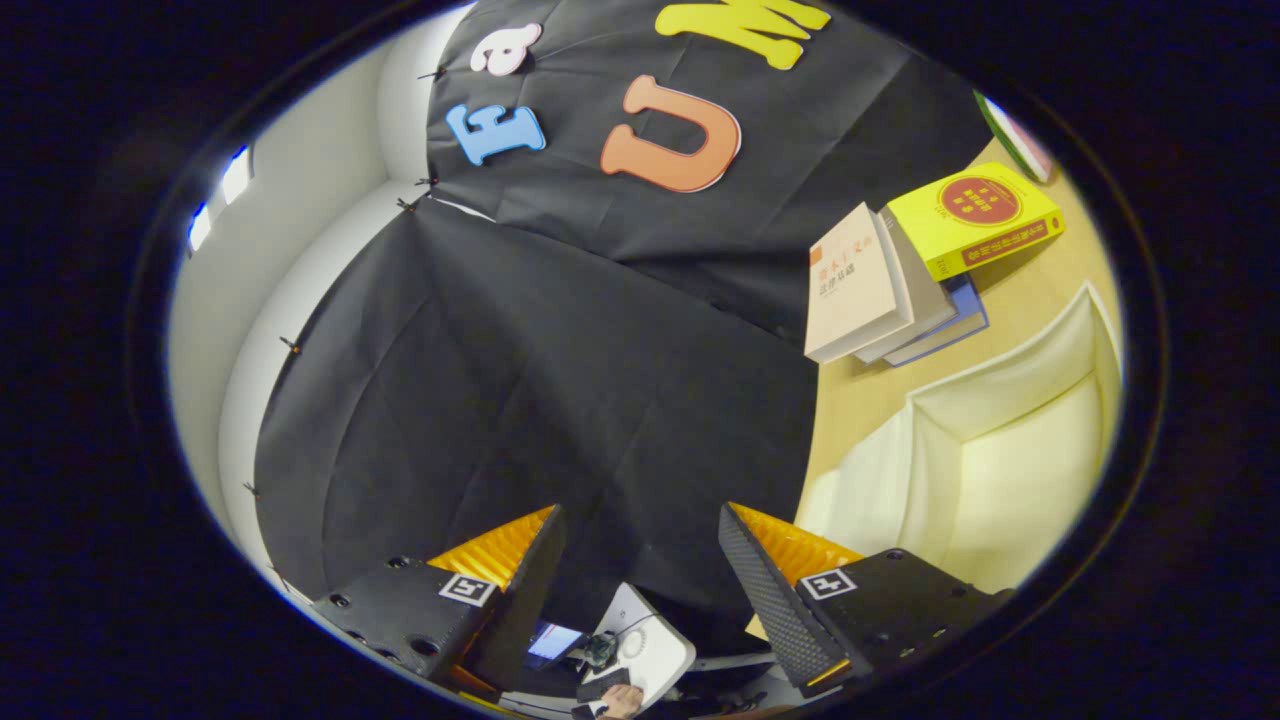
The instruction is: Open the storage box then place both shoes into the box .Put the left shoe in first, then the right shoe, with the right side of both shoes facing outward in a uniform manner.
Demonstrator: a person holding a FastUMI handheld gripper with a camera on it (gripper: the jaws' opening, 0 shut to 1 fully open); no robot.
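The storage box (1010, 470) is a pale, creamy box that sits on the tan table (870, 400), off to the right of the gripper's fingers and a little ahead of them. It is hard to tell if its lid is up or down; a lighter panel on top could be a lid or a flap. No shoe can be seen inside it or next to it, so the job looks like it is near the start. By this look, the box has to be opened, then the left shoe goes in, then the right shoe, both turned the same way.

Beyond the box lies a pile of books (905, 290), fanned out, with a yellow book (975, 220) at the far end. A round thing with a green rim (1015, 135) peeks out past them, too cut off to name.

The gripper (640, 590) is tipped over sideways, so the table looks like it stands up on the right. It points mostly at the black cloth wall, not at the box. Its two fingers are wide apart and hold nothing. Between them, far off, a hand (622, 702) rests by a white board and a small lit screen.
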